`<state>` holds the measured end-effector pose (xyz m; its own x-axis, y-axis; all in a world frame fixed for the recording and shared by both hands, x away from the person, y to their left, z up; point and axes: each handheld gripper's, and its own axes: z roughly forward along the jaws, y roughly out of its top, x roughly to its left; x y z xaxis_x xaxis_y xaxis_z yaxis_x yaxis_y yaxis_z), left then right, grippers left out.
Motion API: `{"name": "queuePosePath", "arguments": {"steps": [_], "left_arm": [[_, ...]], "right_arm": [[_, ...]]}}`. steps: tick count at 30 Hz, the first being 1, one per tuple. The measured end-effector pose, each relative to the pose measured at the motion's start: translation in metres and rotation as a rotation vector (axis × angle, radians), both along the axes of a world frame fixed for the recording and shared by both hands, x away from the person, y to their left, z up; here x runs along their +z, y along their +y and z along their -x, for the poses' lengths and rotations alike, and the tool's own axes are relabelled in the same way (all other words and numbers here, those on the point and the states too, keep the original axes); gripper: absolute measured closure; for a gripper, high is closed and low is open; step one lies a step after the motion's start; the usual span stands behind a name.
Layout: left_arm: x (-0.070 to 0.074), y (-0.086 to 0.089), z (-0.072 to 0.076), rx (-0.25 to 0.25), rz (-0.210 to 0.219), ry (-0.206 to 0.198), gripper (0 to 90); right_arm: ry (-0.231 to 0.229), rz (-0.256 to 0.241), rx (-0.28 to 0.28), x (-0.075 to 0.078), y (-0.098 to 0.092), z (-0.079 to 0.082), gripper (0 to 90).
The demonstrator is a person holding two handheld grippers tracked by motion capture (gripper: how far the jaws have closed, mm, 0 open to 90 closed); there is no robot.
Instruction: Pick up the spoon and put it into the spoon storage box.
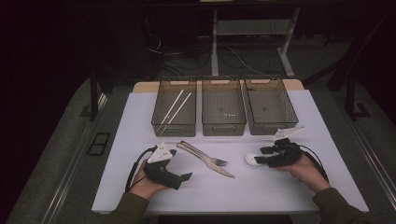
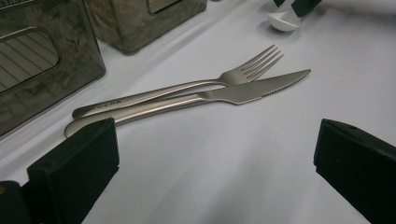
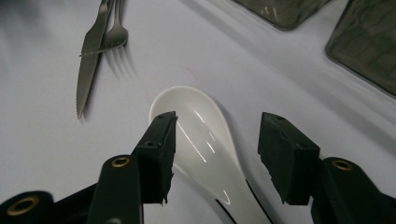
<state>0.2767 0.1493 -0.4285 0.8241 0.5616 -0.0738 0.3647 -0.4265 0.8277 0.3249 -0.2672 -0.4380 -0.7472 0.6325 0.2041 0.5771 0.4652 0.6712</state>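
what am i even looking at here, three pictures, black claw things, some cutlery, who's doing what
A person sits at a white table and holds a hand tool in each hand. Each tool ends in two black fingers that pinch, and each carries its own camera.

The high view looks down from above. The left gripper rests near the table's front edge, and the right gripper reaches over a white spoon.

The left gripper view looks along that tool's wide-open fingers at a fork and a knife lying side by side.

The right gripper view shows its fingers apart on either side of the spoon, which lies on the table and is not yet clamped.

Three dark bins stand in a row at the back, and the left one holds chopsticks.
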Motion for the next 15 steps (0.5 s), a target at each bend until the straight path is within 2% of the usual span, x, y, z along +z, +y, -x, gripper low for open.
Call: {"name": "queuePosePath", "arguments": {"steps": [15], "left_arm": [[0.0000, 0.0000, 0.0001, -0.002, -0.004, 0.000, 0.0]], "right_arm": [[-0.003, 0.037, 0.032, -0.0048, 0.0096, 0.0009, 45.0]]}}
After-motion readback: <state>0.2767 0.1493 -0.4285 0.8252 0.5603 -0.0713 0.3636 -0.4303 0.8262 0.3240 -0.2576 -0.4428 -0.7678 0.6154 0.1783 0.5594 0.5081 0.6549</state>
